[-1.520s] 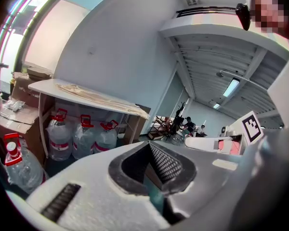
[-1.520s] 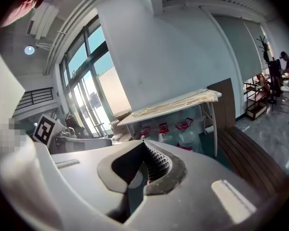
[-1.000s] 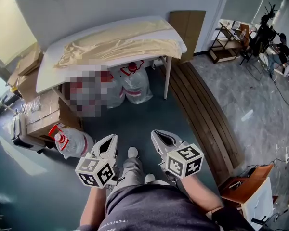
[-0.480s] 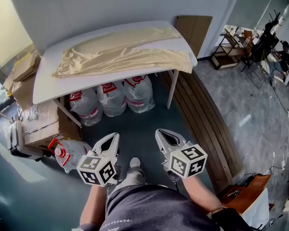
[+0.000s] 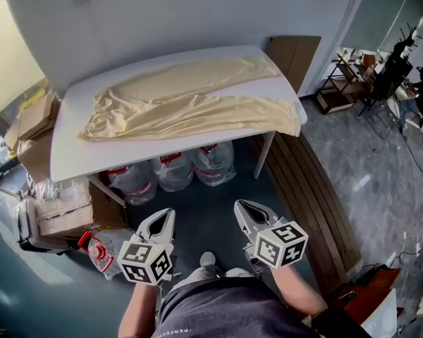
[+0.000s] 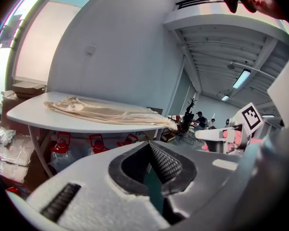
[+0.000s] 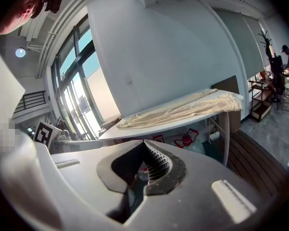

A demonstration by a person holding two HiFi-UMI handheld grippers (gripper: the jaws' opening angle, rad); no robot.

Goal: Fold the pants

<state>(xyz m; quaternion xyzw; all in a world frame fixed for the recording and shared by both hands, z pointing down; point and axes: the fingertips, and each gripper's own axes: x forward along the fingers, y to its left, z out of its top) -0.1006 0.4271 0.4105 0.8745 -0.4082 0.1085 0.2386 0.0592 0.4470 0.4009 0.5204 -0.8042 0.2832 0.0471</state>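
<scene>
Left tongs (image 5: pixel 166 214) and right tongs (image 5: pixel 242 209) are hanging side by side low in front of the person, both closed tight with nothing between the ribbed pads. They are pointing toward the white table (image 5: pixel 70 157), which is standing well ahead of both. The pants (image 5: pixel 190 104) are lying lengthwise across its top, far beyond the tips, stretching from ahead-left of the left tongs to ahead-right of the right tongs.

Risks, as I judge them: the cloth's far-right end is drooping over the table edge (image 5: pixel 285 122), so a tug on that side could drag the whole garment off. The fabric is looking thin and slick, so closed or half-open jaws could skid over it or pinch only the top layer. The clear jugs (image 5: pixel 215 164) with red caps are crowding the floor under the table, just ahead of the tongs, and could catch a foot or a low tong.

Materials: the pants are cream and satiny, softly creased, in two long legs partly overlapping. The tabletop is smooth, white and round-cornered, on thin legs. The tong bodies are matte grey plastic with dark rubbery jaw liners.
</scene>
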